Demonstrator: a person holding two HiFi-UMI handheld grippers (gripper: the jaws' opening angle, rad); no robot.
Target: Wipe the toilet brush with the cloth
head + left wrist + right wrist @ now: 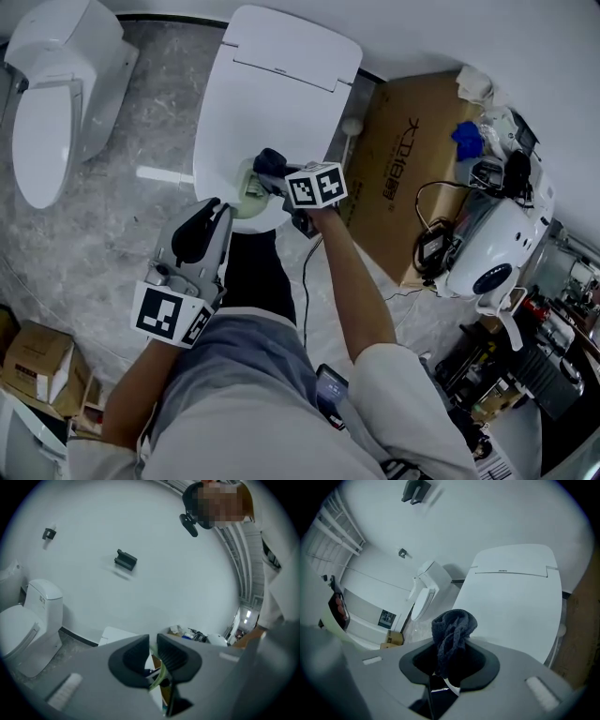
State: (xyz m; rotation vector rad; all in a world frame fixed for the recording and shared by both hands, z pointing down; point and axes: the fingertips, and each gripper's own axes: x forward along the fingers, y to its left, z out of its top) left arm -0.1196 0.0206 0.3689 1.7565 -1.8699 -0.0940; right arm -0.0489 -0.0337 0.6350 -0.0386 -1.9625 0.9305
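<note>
In the head view, the toilet brush shows as a pale green piece over the front rim of the closed white toilet. My left gripper points up at it from below. In the left gripper view that gripper is shut on a thin pale green strip of the brush. My right gripper reaches in from the right, just above the brush, shut on a dark blue cloth. In the right gripper view the cloth bunches up out of the gripper and hides the brush.
A second toilet stands at the far left, and a white rod lies on the marbled floor beside the near toilet. A flat cardboard box and a white appliance with cables crowd the right. Small cartons sit lower left.
</note>
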